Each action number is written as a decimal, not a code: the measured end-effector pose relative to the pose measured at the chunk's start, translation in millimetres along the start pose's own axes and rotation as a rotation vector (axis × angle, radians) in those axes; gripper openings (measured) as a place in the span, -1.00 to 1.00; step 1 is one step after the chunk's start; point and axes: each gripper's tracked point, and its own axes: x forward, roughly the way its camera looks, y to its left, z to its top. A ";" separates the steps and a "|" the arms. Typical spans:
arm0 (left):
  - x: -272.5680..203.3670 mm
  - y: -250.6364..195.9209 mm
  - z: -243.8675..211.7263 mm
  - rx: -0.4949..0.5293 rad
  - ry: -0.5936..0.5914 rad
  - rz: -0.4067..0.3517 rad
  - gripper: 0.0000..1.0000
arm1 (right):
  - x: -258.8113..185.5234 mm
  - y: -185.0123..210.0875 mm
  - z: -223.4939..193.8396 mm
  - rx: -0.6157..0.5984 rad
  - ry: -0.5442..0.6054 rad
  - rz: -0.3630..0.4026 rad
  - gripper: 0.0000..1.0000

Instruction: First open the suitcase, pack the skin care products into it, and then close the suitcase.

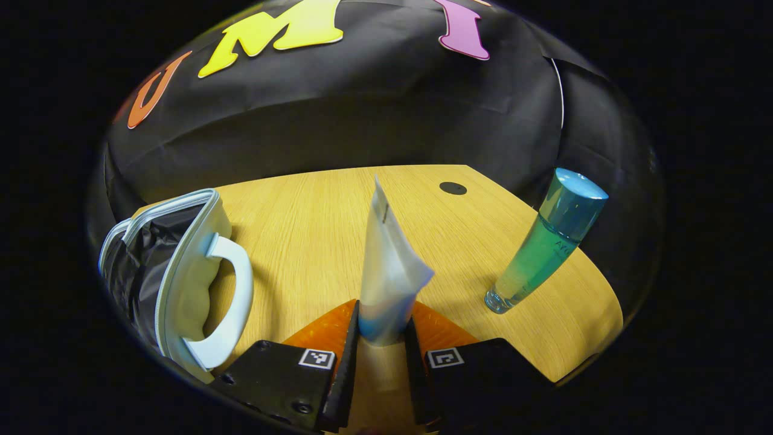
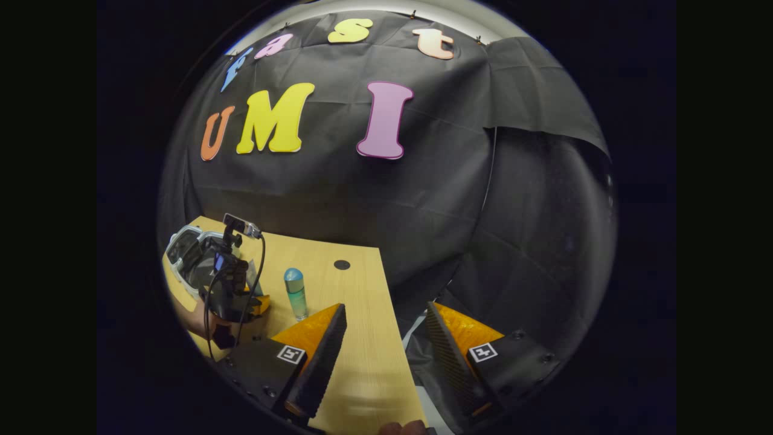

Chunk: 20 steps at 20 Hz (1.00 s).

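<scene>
In the left gripper view, the left gripper [image 1: 380,329] pinches a white tube [image 1: 389,272] between its two fingers – both press on the tube's lower end, and its flat crimped end points up. The tube is above the wooden table [image 1: 314,229]. To the left lies the suitcase [image 1: 175,272], a small pale case with a handle, unzipped so its dark lining shows. To the right a blue-green bottle [image 1: 543,244] stands on the table, apart from the tube.

In the right gripper view, the right gripper [image 2: 383,338] is spread wide with nothing between its fingers – it hangs over the table's right edge. Farther left, a hand [image 2: 196,320] holds the left gripper [image 2: 232,290] near the suitcase [image 2: 184,254], and the bottle [image 2: 296,293] stands just beside it
</scene>
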 end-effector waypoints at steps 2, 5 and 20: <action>-7.1 -0.6 -0.8 -0.016 0.012 -0.014 -0.23 | 2.6 10.5 -4.5 0.003 0.011 0.029 0.59; -34.4 -4.6 6.8 -0.055 0.014 -0.063 -0.26 | 12.3 34.2 -14.1 0.010 0.022 0.098 0.59; -216.4 63.8 20.5 -0.166 0.008 0.012 -0.29 | 139.6 173.4 -86.5 0.136 0.168 0.260 0.60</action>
